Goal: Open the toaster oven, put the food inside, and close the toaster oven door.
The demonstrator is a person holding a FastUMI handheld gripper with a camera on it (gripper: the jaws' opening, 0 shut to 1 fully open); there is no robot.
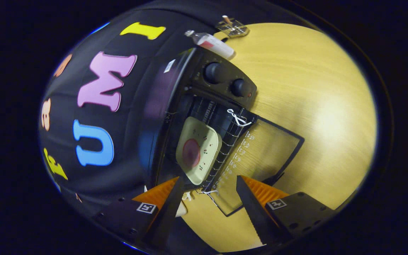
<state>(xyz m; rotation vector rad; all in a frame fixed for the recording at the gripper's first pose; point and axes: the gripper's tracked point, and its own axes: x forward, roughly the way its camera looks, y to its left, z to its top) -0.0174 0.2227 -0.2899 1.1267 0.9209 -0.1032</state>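
Gripper [209, 184] agape before open toaster oven [204, 117]

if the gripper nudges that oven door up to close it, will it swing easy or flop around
The door looks like a rigid framed glass panel, so it probably pivots stiffly rather than flexing. It lies fully open on the table, likely needing a lift from underneath. The gripper is open near it.

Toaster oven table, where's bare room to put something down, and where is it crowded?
The widest free patch is the wooden table beyond the open oven door, past the knobs. A smaller bare strip lies between the open fingers. It is crowded inside the toaster oven, where the plate fills the rack, and by the tube behind it.
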